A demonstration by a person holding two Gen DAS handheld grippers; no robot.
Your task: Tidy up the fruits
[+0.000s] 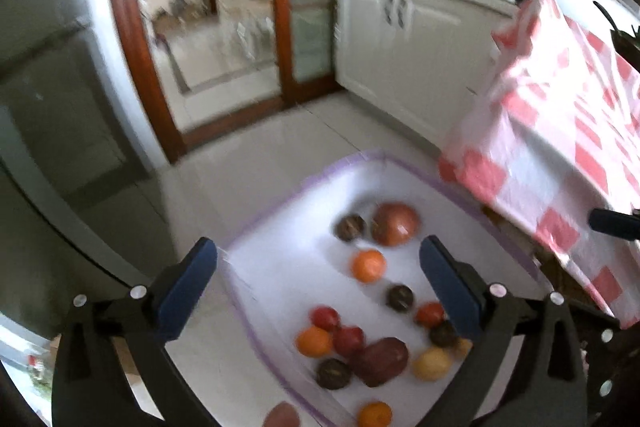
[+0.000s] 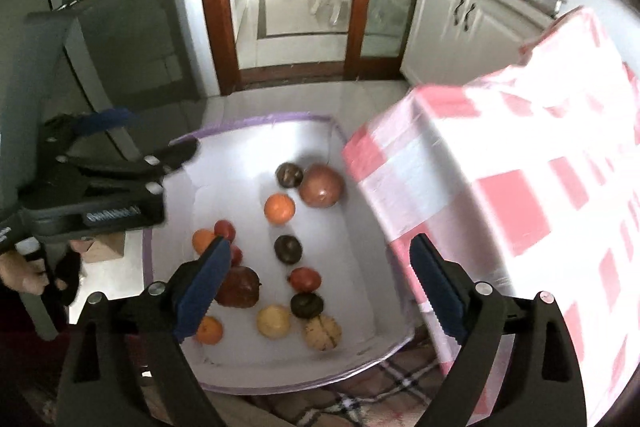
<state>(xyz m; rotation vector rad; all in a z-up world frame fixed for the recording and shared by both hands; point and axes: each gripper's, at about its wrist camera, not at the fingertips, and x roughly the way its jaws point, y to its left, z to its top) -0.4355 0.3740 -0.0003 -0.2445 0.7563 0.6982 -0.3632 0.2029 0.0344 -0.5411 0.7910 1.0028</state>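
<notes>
Fruits [image 2: 280,207] in bin [image 2: 224,155], left of table [image 2: 520,187]

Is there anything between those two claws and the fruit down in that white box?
Nothing visible does. Both the left claw and right claw hang open above the white box, which has no lid, and the fruit lies uncovered. The pink checked cloth hangs beside it.
</notes>
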